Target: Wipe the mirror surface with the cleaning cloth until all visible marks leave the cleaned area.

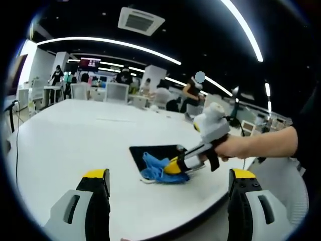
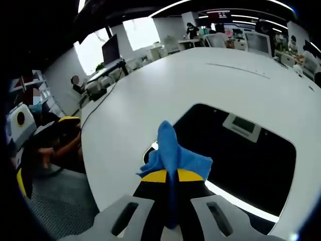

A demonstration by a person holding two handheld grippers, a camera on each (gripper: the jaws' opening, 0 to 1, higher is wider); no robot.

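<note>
In the left gripper view, the left hand-held gripper [image 1: 168,188] has its two jaws spread wide apart, with nothing between them, above the white desk [image 1: 65,140]. Beyond them, the right hand-held gripper [image 1: 176,164] comes in from the right, held by a person's hand [image 1: 234,147]. Its yellow tips press the blue cleaning cloth [image 1: 156,168] down at the near edge of the dark mirror [image 1: 150,150], which lies flat on the desk.

The right gripper view gives the close side: the right hand-held gripper [image 2: 170,175] has its jaws pressed together, pinching the cleaning cloth [image 2: 173,155], which sticks up in a point. The mirror [image 2: 241,165] lies just ahead and reflects a ceiling vent. I cannot tell from these fisheye pictures if marks are on the glass. At the left edge, the left hand-held gripper [image 2: 22,125] shows partly, perhaps with a hand behind it.
</note>
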